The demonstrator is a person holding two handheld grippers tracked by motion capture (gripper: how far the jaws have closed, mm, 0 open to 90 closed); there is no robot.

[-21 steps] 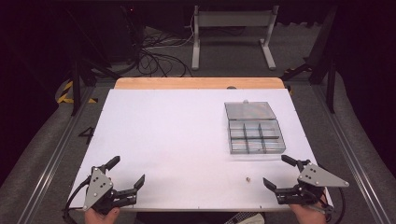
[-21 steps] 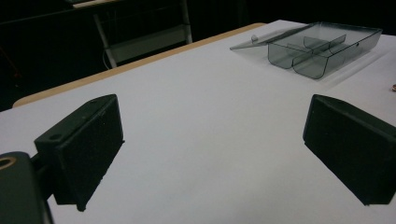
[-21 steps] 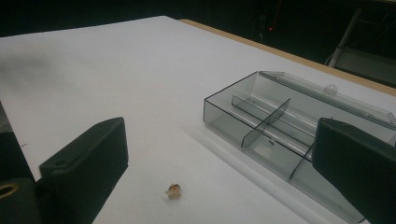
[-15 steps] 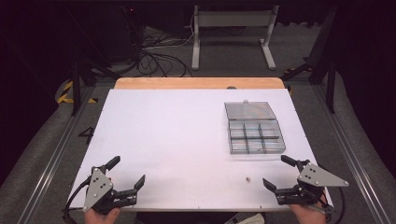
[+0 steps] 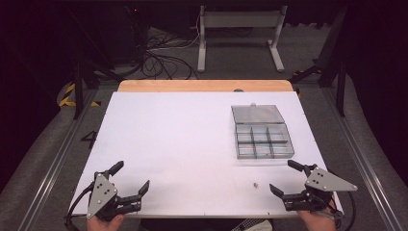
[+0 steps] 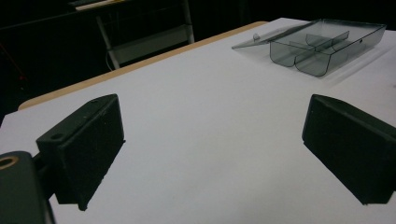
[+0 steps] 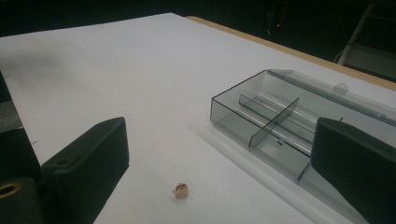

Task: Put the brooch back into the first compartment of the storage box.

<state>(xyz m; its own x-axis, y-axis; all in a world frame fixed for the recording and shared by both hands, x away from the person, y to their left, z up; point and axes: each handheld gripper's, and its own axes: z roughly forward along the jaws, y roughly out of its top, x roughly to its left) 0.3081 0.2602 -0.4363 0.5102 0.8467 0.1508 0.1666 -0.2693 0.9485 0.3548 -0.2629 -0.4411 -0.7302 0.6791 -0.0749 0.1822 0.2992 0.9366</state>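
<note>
2 hand-held grippers, left (image 5: 131,179) and right (image 5: 287,179), remain spread wide and empty at 7 and 5 o'clock; nothing has shifted. Small brownish metal piece (image 5: 255,184) lies loose beside the right gripper, near the open smoky clear-plastic compartment box (image 5: 263,138) at 2 o'clock, work seemingly unstarted.

Table (image 5: 192,139): frame centre.
Compartment box (image 5: 262,131): right of centre, on table.
Small object (image 5: 255,184): lower right, below box.

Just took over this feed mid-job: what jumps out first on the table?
A clear compartment box with its lid open lies on the right side of the white table. A tiny small part lies loose near the front edge, just left of the open right claw. The left claw waits open at front left.
</note>
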